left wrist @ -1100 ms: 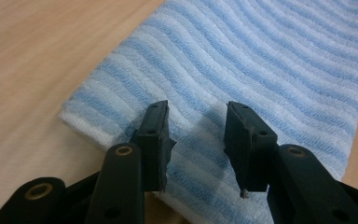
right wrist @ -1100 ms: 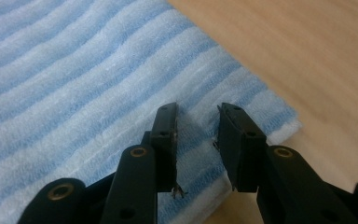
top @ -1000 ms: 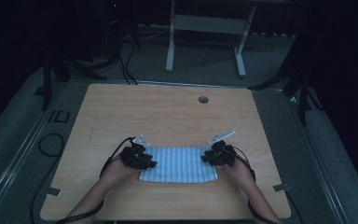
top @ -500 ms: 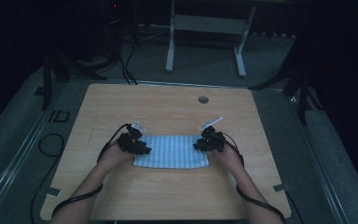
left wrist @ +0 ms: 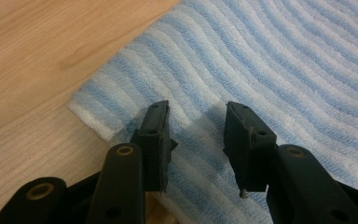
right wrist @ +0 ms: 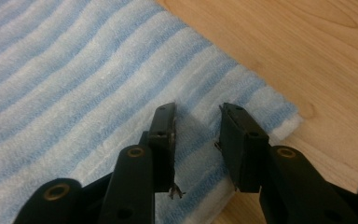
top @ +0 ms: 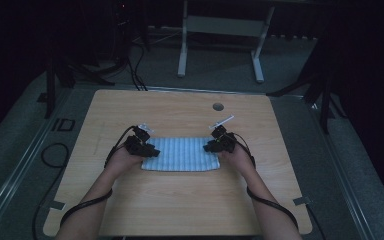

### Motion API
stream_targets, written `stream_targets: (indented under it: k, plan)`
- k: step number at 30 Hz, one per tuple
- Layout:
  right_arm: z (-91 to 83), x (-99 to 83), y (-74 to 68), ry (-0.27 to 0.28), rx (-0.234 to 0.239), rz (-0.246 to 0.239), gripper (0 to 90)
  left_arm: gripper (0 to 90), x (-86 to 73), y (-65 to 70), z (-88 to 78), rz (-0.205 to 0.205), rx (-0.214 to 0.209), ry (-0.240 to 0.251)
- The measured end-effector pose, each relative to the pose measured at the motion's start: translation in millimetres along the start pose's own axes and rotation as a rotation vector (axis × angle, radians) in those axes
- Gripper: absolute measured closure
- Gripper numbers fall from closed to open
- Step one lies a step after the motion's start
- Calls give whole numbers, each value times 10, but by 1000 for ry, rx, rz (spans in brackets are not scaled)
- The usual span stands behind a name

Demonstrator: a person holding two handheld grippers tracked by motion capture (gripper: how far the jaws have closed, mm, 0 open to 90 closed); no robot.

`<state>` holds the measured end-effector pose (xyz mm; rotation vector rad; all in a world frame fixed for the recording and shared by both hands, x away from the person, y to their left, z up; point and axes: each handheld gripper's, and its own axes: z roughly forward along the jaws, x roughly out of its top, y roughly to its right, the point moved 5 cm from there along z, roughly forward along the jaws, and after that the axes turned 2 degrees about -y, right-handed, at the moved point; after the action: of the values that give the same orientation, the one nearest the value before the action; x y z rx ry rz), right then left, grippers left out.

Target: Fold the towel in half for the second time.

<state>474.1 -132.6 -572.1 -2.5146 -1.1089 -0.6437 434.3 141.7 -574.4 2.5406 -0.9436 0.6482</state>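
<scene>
High view: fixed above the person's side, facing forward and down, far enough to take in the whole table (top: 180, 200) and floor beyond. Left gripper view: rides the left gripper (left wrist: 198, 122), close over one end of the striped cloth (left wrist: 279, 60). Right gripper view: same nearness on the right gripper (right wrist: 198, 122), over the opposite end. All three share the cloth

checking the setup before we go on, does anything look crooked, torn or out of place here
Nothing stands out. The striped towel lies flat and folded on the table, with the left gripper and right gripper open over its two ends.
</scene>
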Motion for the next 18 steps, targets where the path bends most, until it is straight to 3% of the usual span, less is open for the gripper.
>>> stream_targets:
  k: [4, 9, 13, 17, 18]
  plan:
    - [-18, 15, -14, -9, 5, -8, 622, 600, 0, 3, -20, -15, -10, 6]
    - [-131, 38, -43, 38, 18, -5, 536, 546, -13, 42, -106, -27, -25, 45]
    - [-185, 50, -112, 74, 22, -22, 373, 461, -42, 91, -130, -19, -35, 51]
    - [-203, 24, -177, 108, 66, -7, 177, 361, -54, 149, -178, -7, -58, 92]
    - [-200, 14, -177, 116, 64, 0, 170, 325, -65, 168, -190, -4, -68, 93]
